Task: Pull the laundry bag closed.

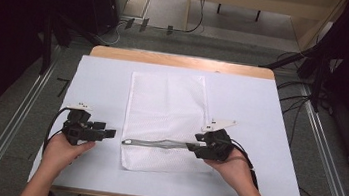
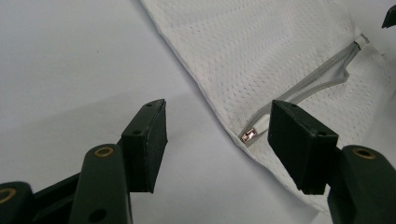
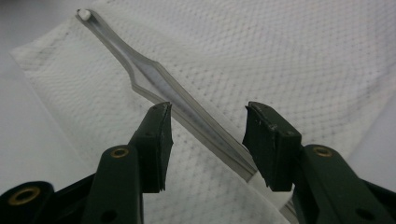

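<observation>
A white mesh bag lies flat on the white-covered table. A grey zipper runs across its near end and gapes slightly along part of its length. My left gripper is open just left of the bag's edge. In the left gripper view, the left gripper points at the small metal zipper pull at the bag's corner. My right gripper is open at the zipper's right end. In the right gripper view, the right gripper has its jaws on either side of the zipper, holding nothing.
The table's wooden far edge shows beyond the white cover. Metal floor rails run along both sides, and cables lie on the floor to the right. The person's hands come in over the table's near edge.
</observation>
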